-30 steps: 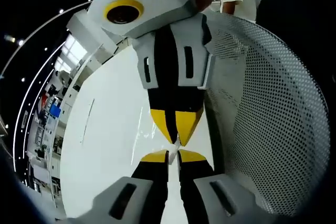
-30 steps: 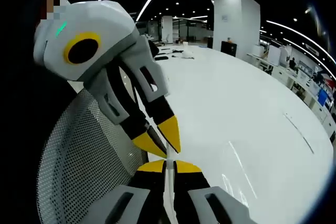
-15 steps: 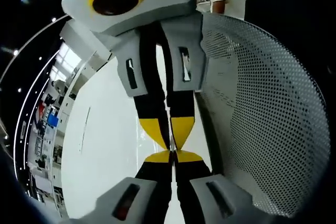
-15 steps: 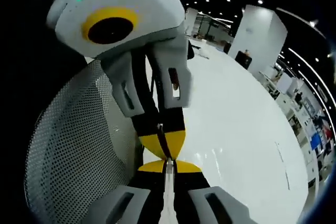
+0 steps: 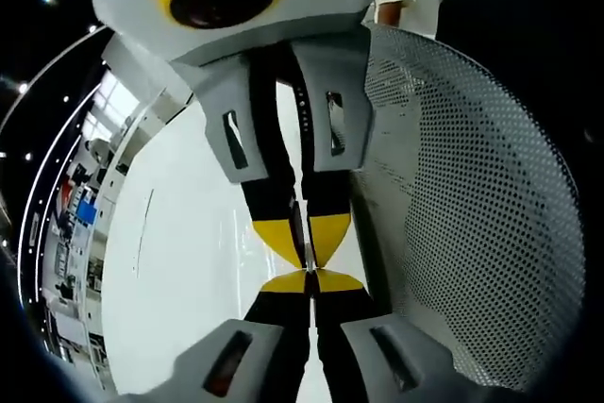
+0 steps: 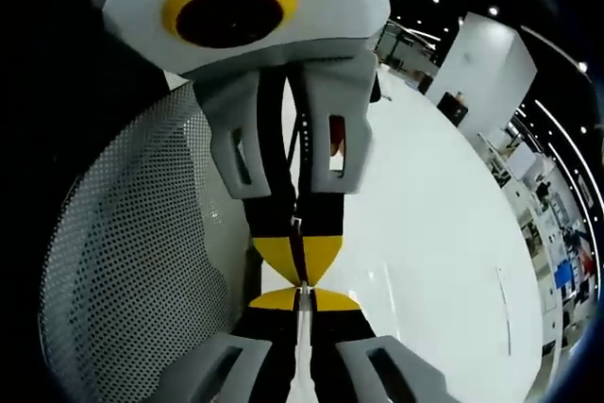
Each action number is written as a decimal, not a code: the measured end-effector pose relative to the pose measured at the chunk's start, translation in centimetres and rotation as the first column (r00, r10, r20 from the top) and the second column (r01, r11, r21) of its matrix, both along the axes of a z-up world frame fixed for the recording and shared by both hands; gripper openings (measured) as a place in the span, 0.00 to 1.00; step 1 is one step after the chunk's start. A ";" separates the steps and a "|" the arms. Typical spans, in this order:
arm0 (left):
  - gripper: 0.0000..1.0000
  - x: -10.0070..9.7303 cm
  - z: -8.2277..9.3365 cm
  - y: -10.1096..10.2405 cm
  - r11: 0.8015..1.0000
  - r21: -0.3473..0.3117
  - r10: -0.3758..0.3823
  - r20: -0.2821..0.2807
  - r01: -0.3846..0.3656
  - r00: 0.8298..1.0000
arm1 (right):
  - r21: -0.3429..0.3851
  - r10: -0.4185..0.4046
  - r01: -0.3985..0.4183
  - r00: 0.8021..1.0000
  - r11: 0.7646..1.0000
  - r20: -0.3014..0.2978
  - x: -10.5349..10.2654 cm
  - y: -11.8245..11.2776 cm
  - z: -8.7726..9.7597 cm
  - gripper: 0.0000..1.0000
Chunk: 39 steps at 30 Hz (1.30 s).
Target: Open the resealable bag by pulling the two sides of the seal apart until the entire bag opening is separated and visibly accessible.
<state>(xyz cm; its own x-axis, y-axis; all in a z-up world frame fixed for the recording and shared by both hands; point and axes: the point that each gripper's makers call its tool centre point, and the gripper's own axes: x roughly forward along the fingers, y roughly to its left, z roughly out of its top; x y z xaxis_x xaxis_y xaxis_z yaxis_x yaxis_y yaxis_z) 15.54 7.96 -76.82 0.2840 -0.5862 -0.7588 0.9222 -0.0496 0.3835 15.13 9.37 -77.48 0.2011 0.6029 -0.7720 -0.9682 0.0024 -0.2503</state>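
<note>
My two grippers face each other tip to tip, and that is what the pull turns on: the left gripper (image 5: 309,279) and the right gripper (image 6: 302,293) meet nose to nose, so the seal must part along the line that runs from one to the other. In the left gripper view my own jaws rise pressed together with the right gripper's yellow tips coming down onto them, and a thin pale edge shows between them; in the right gripper view a thin clear strip runs up between my closed jaws, which I take to be the bag (image 6: 300,351), each gripper pinching one side of its seal. The film is too clear and narrow to be sure of that. I cannot tell how far the mouth is open, so I judge the pull barely begun. The bag hangs above the white table (image 5: 179,271), just beside the mesh chair back (image 5: 472,233), which lies on the same side of both grippers. Next move, as I judge it: draw both hands straight apart, away from each other.
</note>
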 end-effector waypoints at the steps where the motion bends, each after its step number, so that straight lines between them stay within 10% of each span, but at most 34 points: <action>1: 0.00 0.0 0.0 0.0 1.000 0.001 0.000 0.001 0.000 1.000 | -0.001 0.001 -0.001 1.000 1.000 0.001 0.0 0.0 0.0 0.00; 39: 0.00 0.0 0.1 1.5 0.998 -0.021 0.056 -0.025 -0.057 0.998 | -0.057 -0.029 0.029 1.000 0.998 0.005 0.4 -2.5 -1.0 0.00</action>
<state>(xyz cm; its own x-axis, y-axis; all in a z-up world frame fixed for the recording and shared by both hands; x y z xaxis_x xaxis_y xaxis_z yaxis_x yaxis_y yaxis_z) 15.56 9.43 -76.70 0.2984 -0.5859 -0.7534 0.9325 0.0108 0.3609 15.50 6.85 -78.50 0.2211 0.5516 -0.8043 -0.9669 0.0162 -0.2546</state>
